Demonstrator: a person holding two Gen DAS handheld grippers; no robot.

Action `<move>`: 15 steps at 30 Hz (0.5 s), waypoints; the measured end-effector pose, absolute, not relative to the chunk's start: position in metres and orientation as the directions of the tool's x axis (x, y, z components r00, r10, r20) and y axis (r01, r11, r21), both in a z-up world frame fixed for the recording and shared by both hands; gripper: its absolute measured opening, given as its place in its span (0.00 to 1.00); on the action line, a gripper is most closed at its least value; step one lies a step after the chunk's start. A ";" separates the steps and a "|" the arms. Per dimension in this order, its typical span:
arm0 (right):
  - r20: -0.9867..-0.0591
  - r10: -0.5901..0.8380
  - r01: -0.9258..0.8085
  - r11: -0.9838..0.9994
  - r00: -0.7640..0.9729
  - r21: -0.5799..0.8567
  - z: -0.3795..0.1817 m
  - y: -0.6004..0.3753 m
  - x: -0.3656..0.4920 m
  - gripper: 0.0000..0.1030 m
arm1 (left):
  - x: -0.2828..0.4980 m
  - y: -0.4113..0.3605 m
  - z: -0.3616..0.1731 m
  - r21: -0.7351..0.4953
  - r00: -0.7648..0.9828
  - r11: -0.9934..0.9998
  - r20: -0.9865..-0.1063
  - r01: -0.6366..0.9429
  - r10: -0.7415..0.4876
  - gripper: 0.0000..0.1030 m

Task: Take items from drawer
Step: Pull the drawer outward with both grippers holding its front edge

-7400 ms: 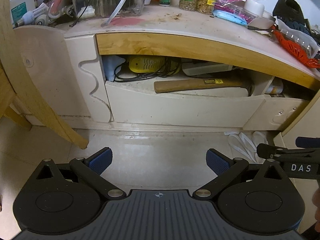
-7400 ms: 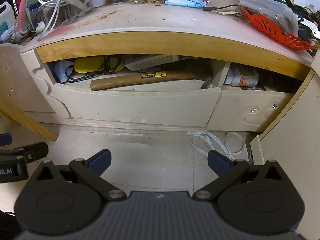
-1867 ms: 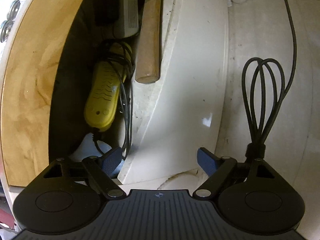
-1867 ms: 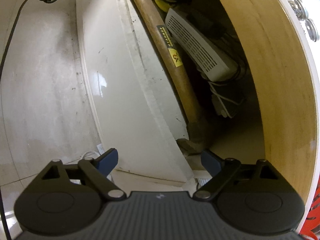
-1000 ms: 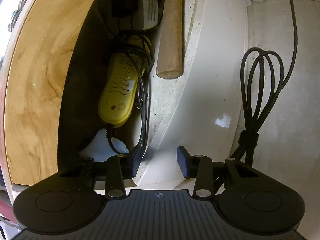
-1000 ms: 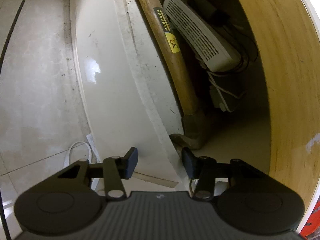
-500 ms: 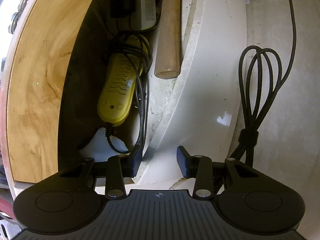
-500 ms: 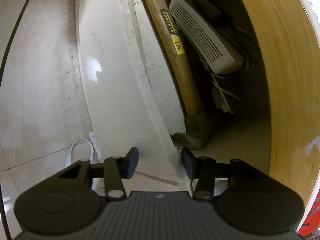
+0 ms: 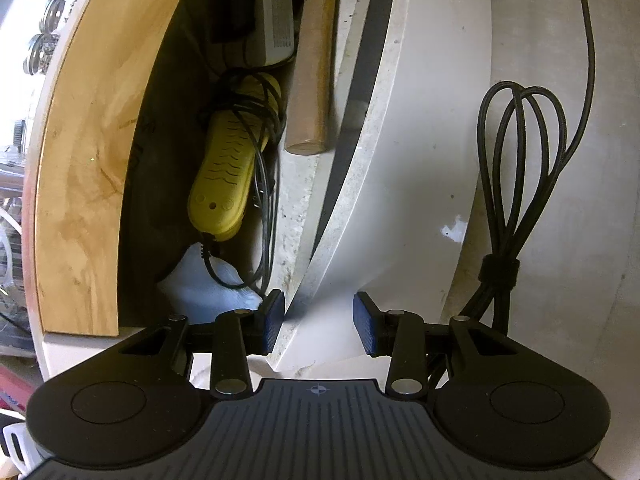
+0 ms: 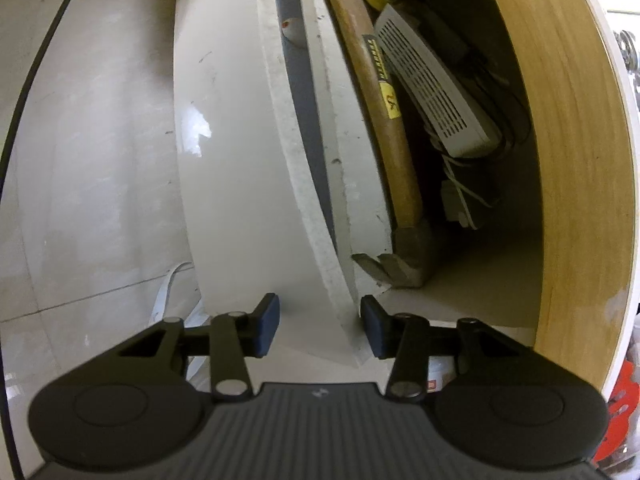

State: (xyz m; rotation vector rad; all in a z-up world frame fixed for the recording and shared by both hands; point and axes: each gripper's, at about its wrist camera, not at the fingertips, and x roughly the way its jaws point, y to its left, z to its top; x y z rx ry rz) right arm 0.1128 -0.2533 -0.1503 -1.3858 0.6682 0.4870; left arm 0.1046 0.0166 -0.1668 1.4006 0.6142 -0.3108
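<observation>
Both my grippers pinch the drawer front [image 9: 424, 128], one at each end of the white panel. In the left wrist view, my left gripper [image 9: 319, 322] has its blue pads clamped across the panel's edge at lower centre; in the right wrist view, my right gripper [image 10: 319, 326] is clamped on the other end, its jaws just finishing their squeeze. The drawer [image 9: 308, 184] stands part open. Inside, in the left view, a hammer [image 9: 310, 80] lies along the front wall with its wooden handle end at centre, a yellow device [image 9: 226, 172] wrapped in black cord sits left of it, a white cloth bundle [image 9: 204, 280] lies just above my left pad, and a white vented box [image 9: 276, 12] shows at top. The right view shows the hammer's steel head [image 10: 394, 262] close above my right pad. The wooden countertop edge [image 9: 80, 168] overhangs the opening, leaving a narrow gap. A coiled black cable [image 9: 520, 168] lies on the floor [image 9: 568, 240] at right.
</observation>
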 end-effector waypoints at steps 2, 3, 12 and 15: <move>-0.680 -0.066 -0.670 0.124 0.731 -0.732 -0.151 -0.254 0.107 0.46 | 0.095 0.016 -0.168 0.827 0.813 0.156 -0.561 0.540 0.158 0.36; -0.678 -0.064 -0.669 0.117 0.732 -0.734 -0.151 -0.254 0.104 0.46 | 0.092 0.016 -0.169 0.830 0.815 0.152 -0.556 0.536 0.161 0.36; -0.668 -0.061 -0.659 0.123 0.741 -0.742 -0.148 -0.254 0.083 0.46 | 0.068 0.013 -0.173 0.840 0.822 0.134 -0.543 0.527 0.170 0.36; -0.665 -0.065 -0.654 0.128 0.744 -0.745 -0.149 -0.254 0.076 0.46 | 0.063 0.012 -0.175 0.842 0.825 0.116 -0.539 0.527 0.171 0.36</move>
